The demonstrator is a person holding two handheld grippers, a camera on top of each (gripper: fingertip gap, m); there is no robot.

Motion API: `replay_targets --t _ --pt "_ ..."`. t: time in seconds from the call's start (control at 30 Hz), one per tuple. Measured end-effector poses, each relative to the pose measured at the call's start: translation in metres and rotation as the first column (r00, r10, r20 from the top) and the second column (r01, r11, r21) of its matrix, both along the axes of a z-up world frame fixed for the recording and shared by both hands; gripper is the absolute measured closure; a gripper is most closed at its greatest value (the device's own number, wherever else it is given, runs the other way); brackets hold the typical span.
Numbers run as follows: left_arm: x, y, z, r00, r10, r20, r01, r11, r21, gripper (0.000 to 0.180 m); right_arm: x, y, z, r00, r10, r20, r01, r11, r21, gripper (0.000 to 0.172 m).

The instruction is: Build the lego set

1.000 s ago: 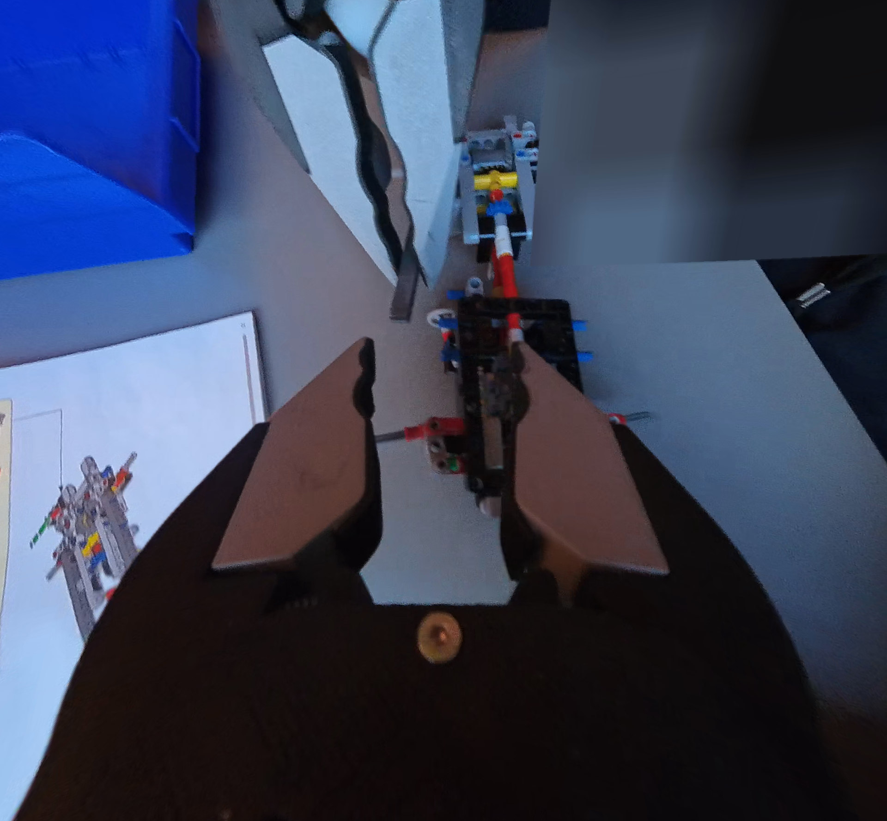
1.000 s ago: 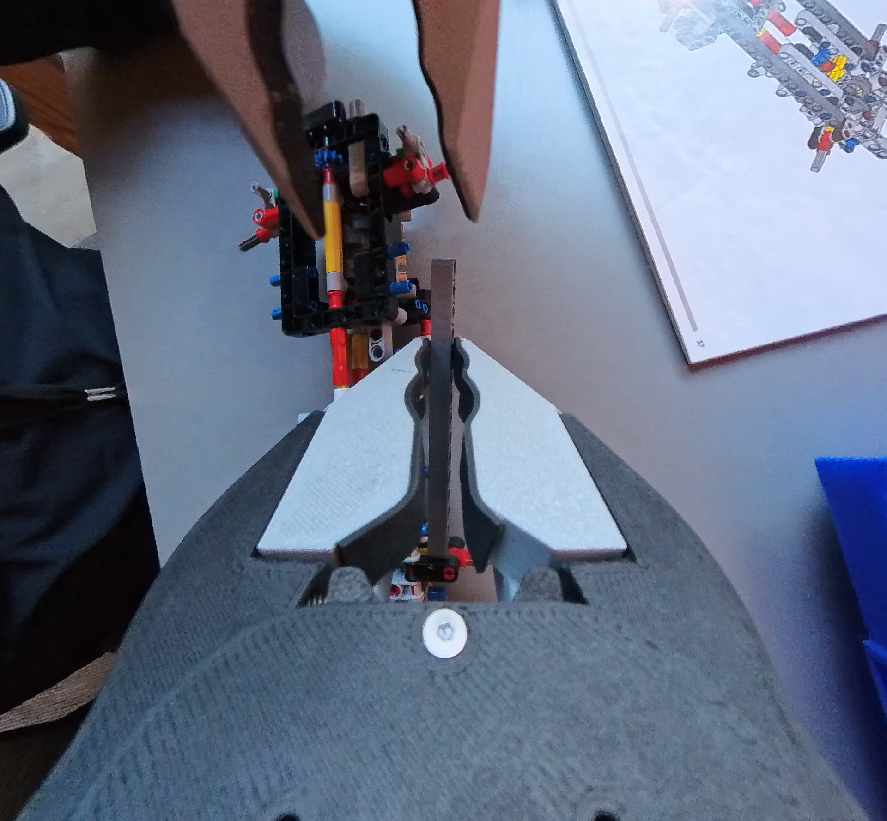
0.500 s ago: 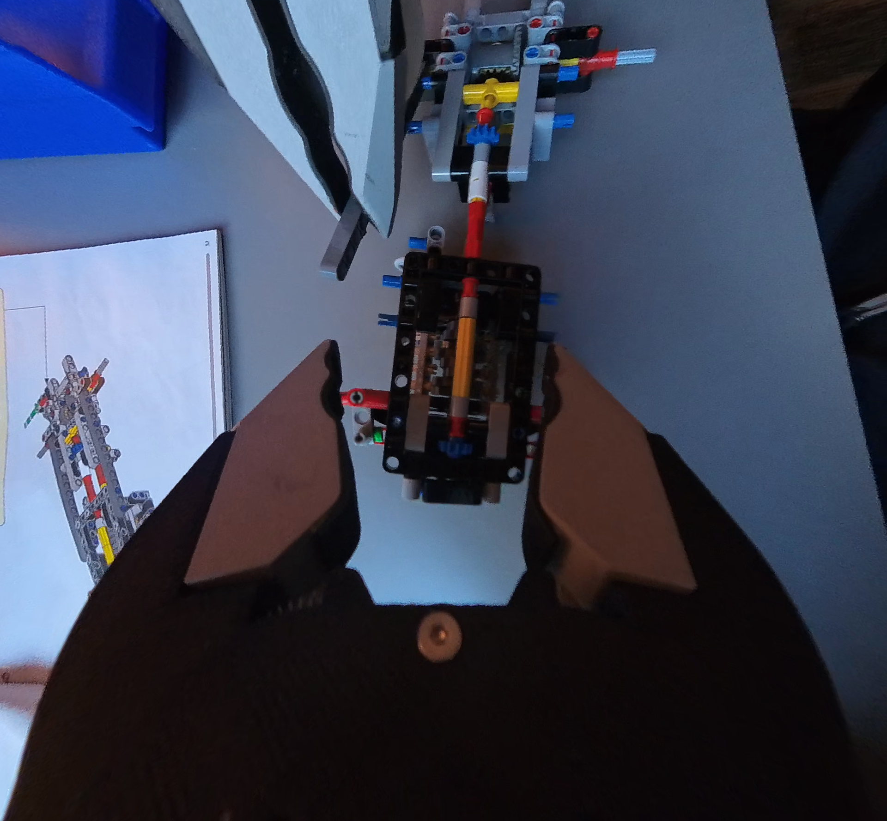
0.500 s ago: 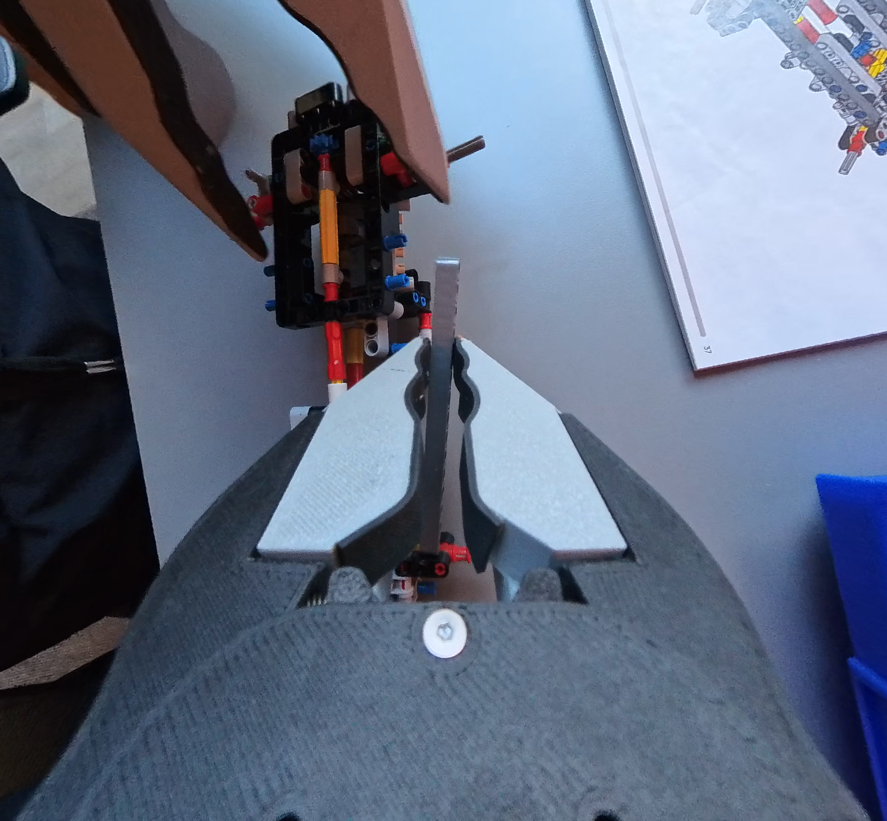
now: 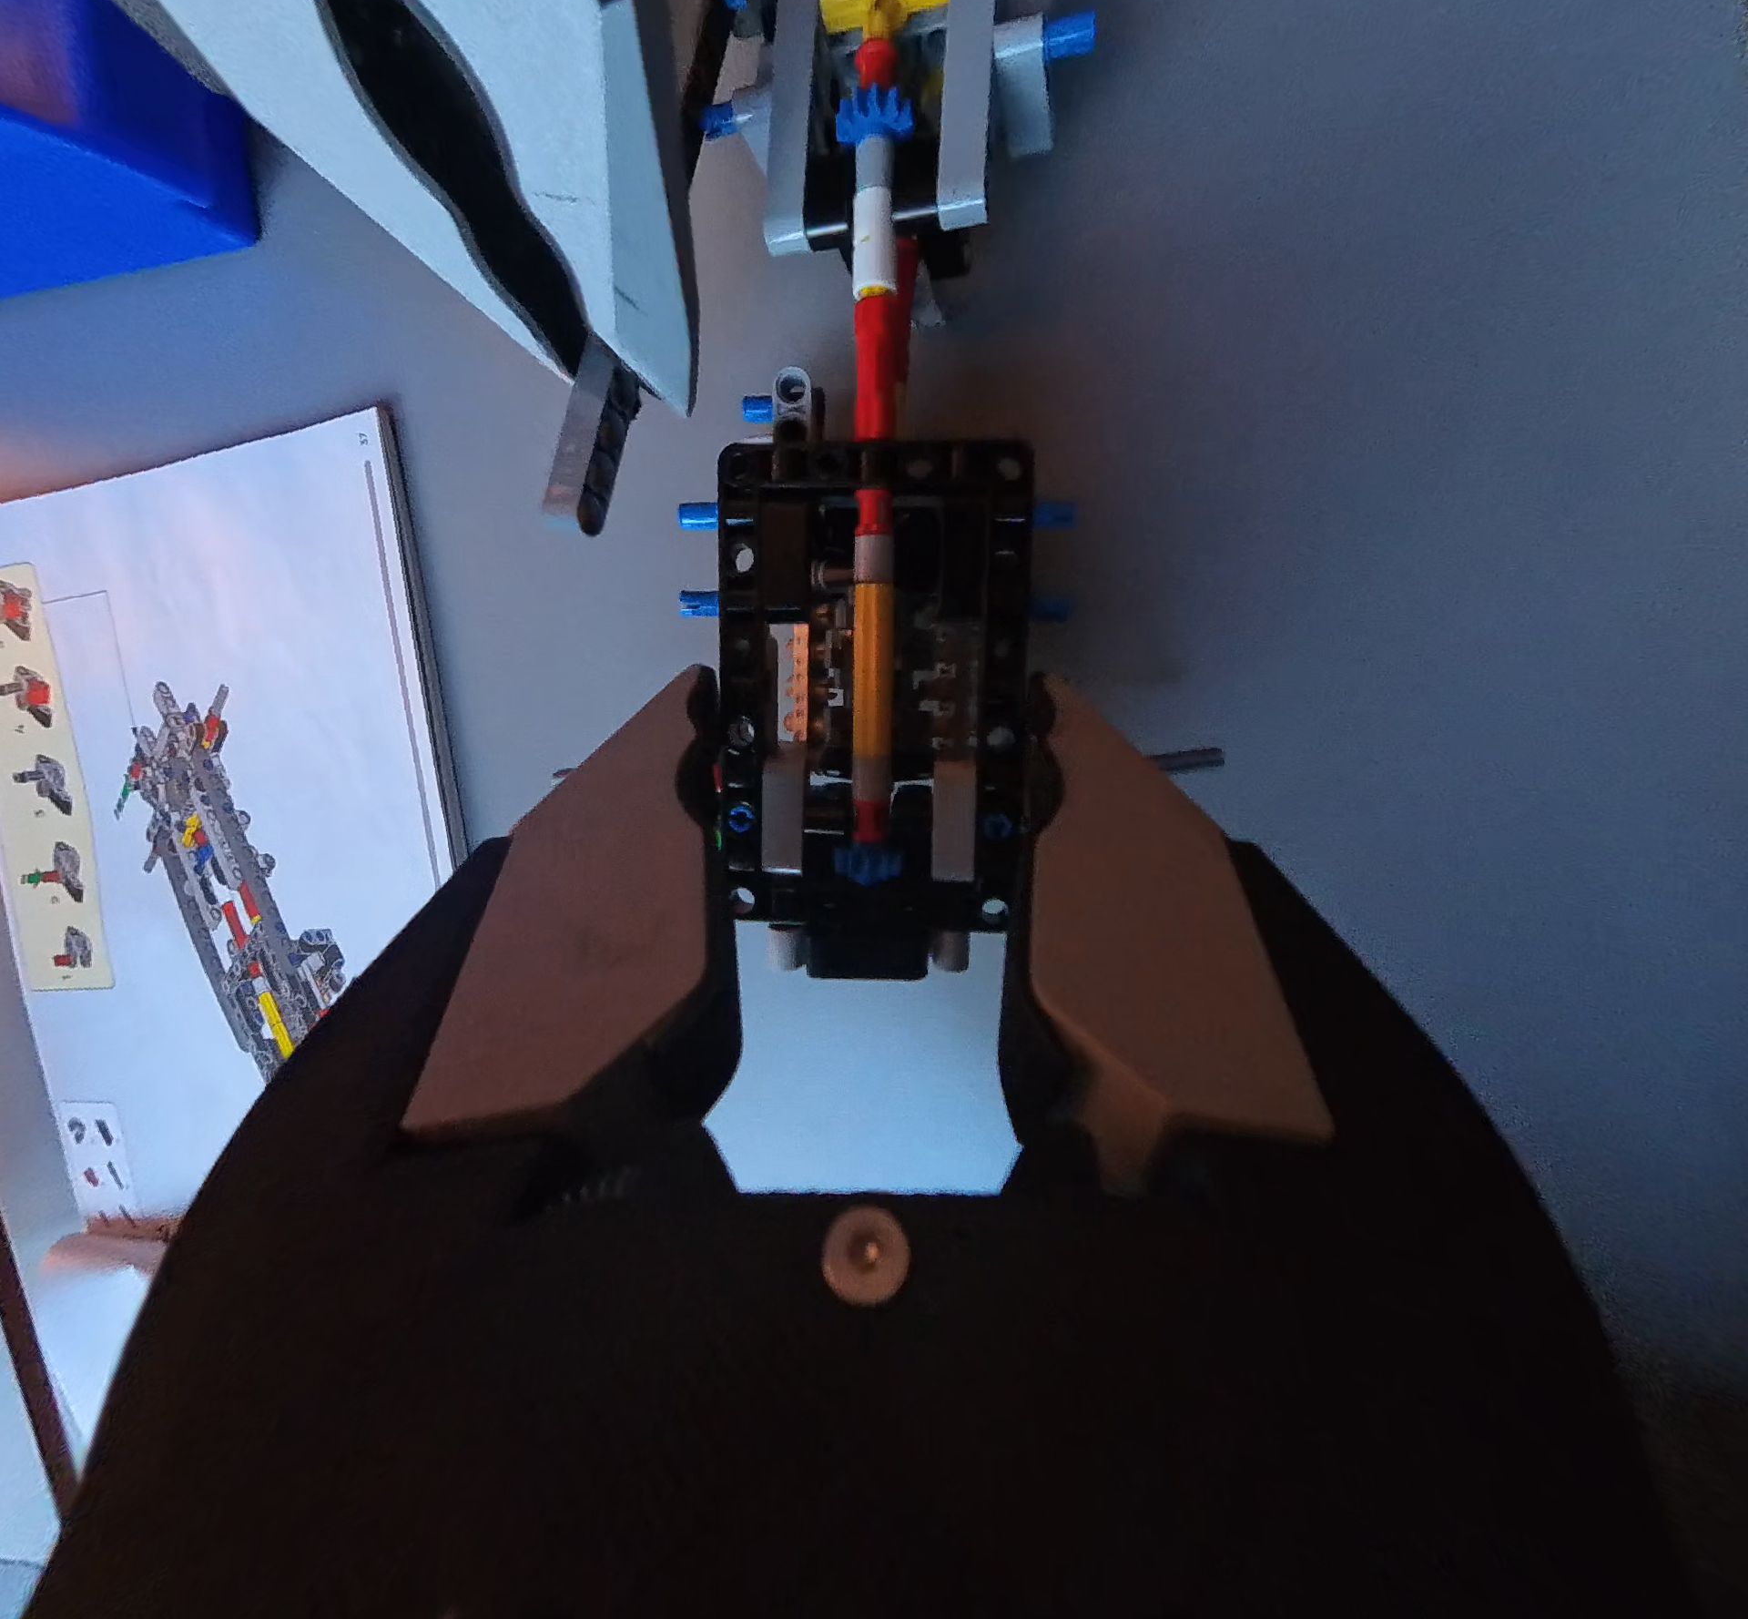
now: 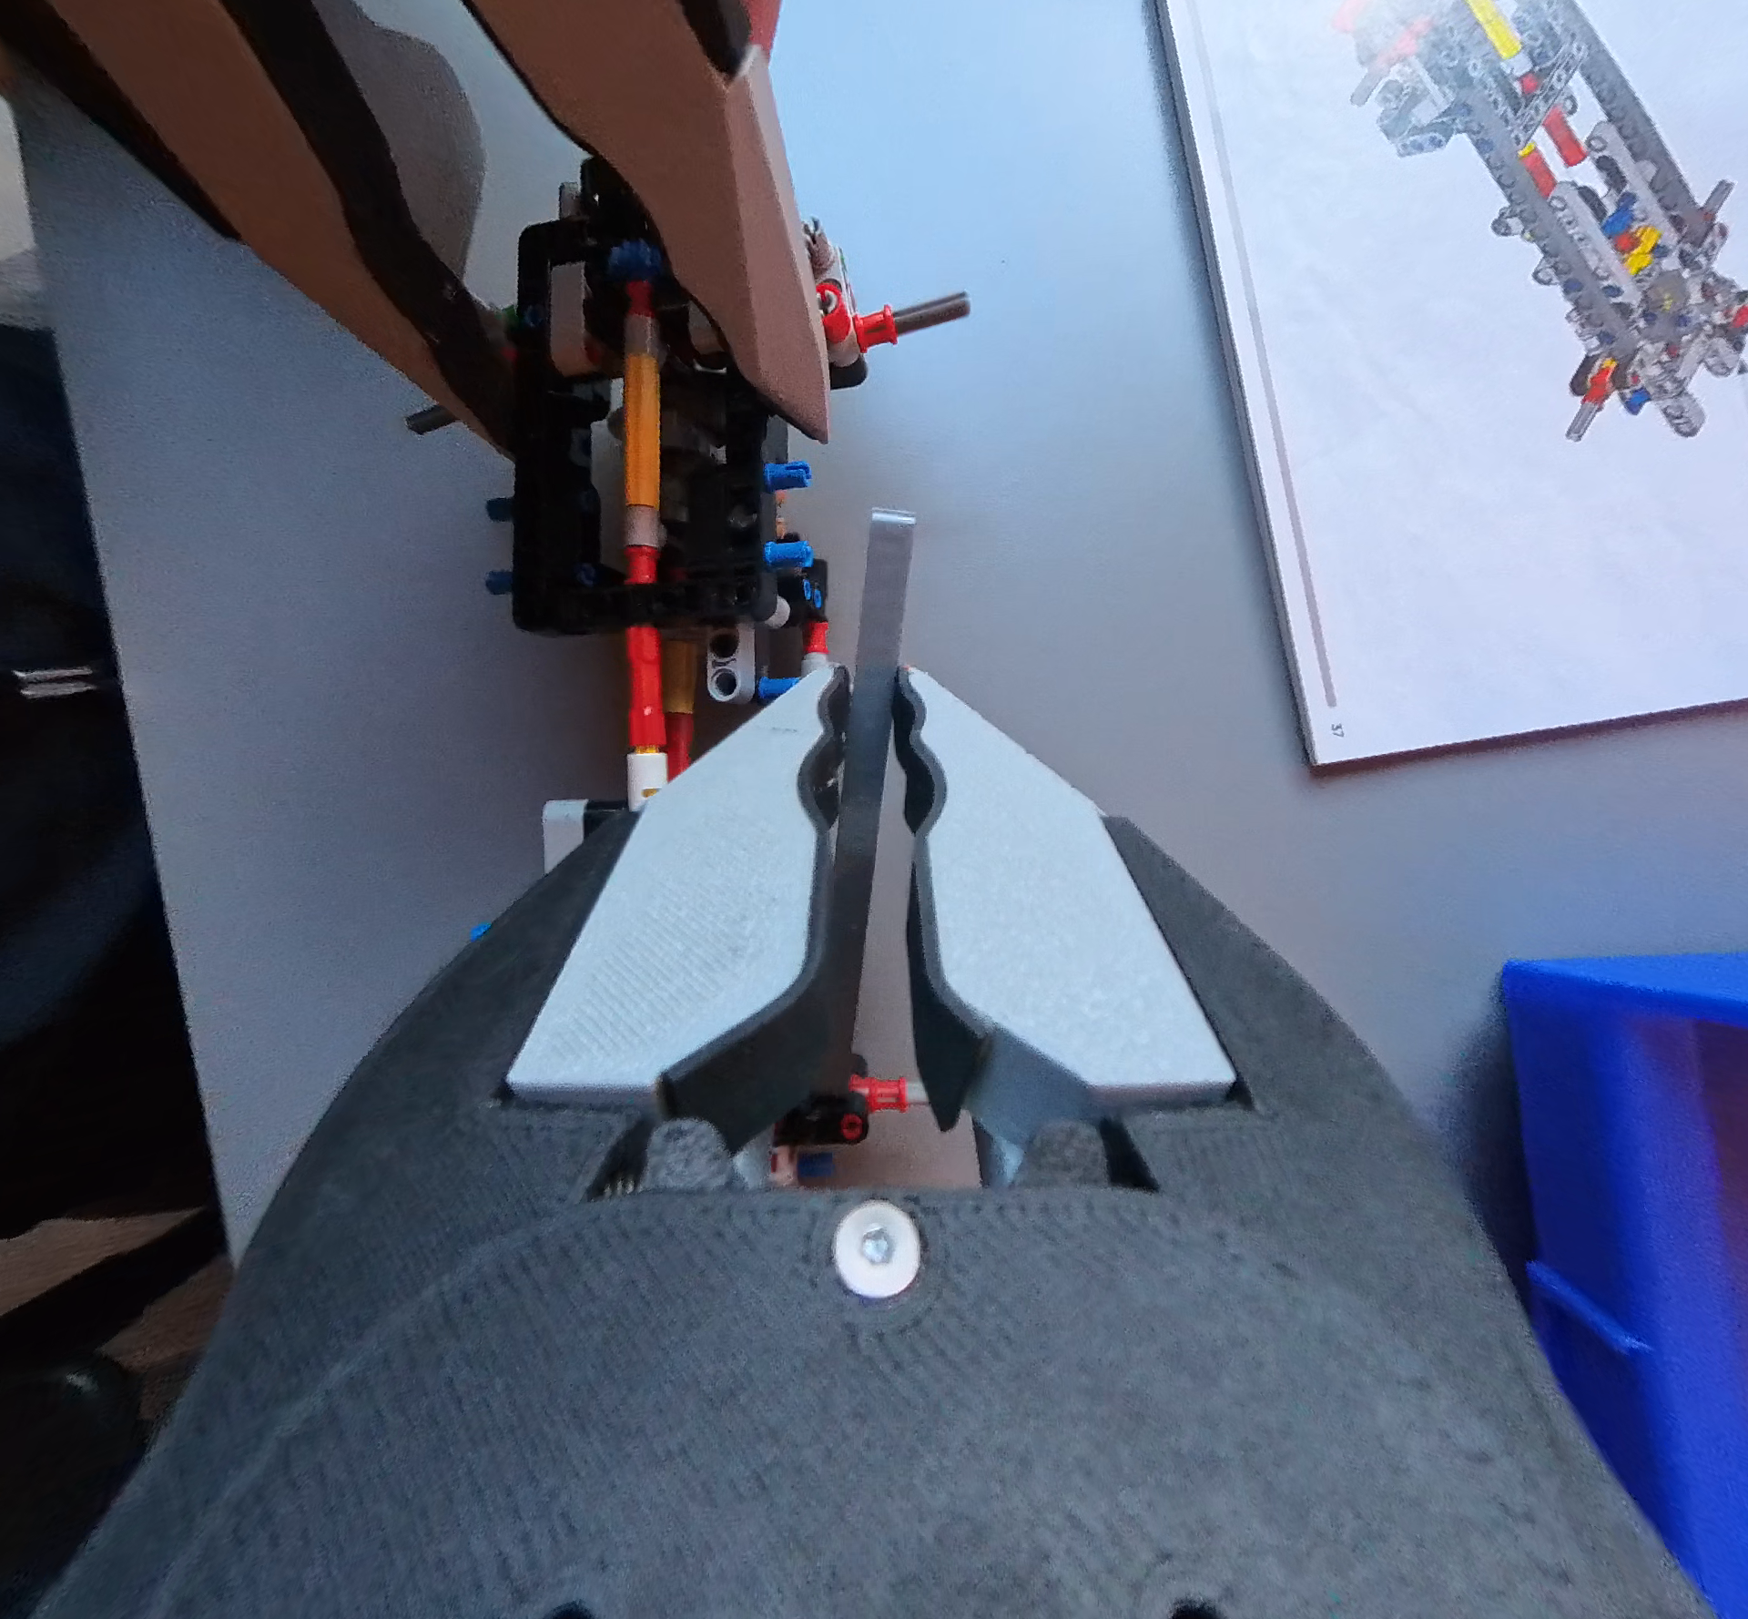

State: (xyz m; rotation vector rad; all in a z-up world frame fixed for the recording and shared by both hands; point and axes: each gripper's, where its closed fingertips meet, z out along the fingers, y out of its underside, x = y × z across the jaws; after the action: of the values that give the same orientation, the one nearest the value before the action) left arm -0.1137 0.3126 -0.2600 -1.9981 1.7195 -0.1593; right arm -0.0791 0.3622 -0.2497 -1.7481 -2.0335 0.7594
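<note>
A building-brick assembly lies on the grey table [image 5: 1372,438]. It has a black frame [image 5: 946,467] with an orange and red axle [image 5: 872,665] running through it to a grey block [image 5: 965,107] farther off. My left gripper [image 5: 872,694] straddles the near half of the black frame, and its brown pads press on the frame's two long sides. The right wrist view shows its fingers [image 6: 747,249] on that frame [image 6: 558,533]. My right gripper [image 6: 865,686] is shut on a thin grey beam [image 6: 889,590] that sticks out past its tips. It hovers just left of the frame's far end, where the left wrist view also shows the beam [image 5: 582,457].
An open instruction booklet [image 5: 236,628] lies left of the assembly and also shows in the right wrist view [image 6: 1419,344]. A blue bin [image 5: 95,154] stands at the far left. The table edge and a person's dark clothing [image 6: 57,722] are close beside the assembly. Left tips to right tips: about 7 centimetres. The grey block [image 5: 965,107] lies around 7 centimetres away from my right fingertips.
My left gripper swung over the assembly, opened wide around the black frame, then closed onto its sides. My right gripper kept its hold on the grey beam and stayed near the frame.
</note>
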Motion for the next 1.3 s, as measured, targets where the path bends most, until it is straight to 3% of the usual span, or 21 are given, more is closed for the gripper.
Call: replay_targets --t 0.2,0.33,0.47,0.8,1.1,1.3 --pt "-0.002 0.003 -0.001 0.998 -0.035 0.043 0.037 0.998 -0.053 0.118 -0.002 0.001 -0.003 1.0 0.026 0.008 -0.026 0.997 0.071 0.165" --pt "0.009 0.003 0.016 0.989 -0.073 0.127 0.09 0.987 -0.132 0.118 0.002 0.0 -0.01 0.995 0.053 0.079 -0.061 0.993 0.102 0.165" --pt "0.007 0.006 0.016 0.993 -0.056 0.106 0.078 0.973 -0.215 0.118 0.002 0.004 -0.008 0.997 0.03 0.071 -0.039 0.992 0.121 0.165" --pt "0.015 0.01 0.02 0.985 -0.095 0.145 0.129 0.96 -0.249 0.118 0.005 -0.002 -0.012 0.995 0.082 0.055 -0.089 0.986 0.14 0.167" --pt "0.01 0.011 0.015 0.99 -0.08 0.112 0.104 0.968 -0.229 0.118 0.013 0.014 -0.009 0.999 -0.037 0.034 0.035 0.997 0.068 0.167" --pt "0.011 0.011 0.014 0.988 -0.072 0.137 0.101 0.972 -0.212 0.118 0.011 0.005 -0.006 1.0 0.005 0.004 -0.005 0.998 0.056 0.167"
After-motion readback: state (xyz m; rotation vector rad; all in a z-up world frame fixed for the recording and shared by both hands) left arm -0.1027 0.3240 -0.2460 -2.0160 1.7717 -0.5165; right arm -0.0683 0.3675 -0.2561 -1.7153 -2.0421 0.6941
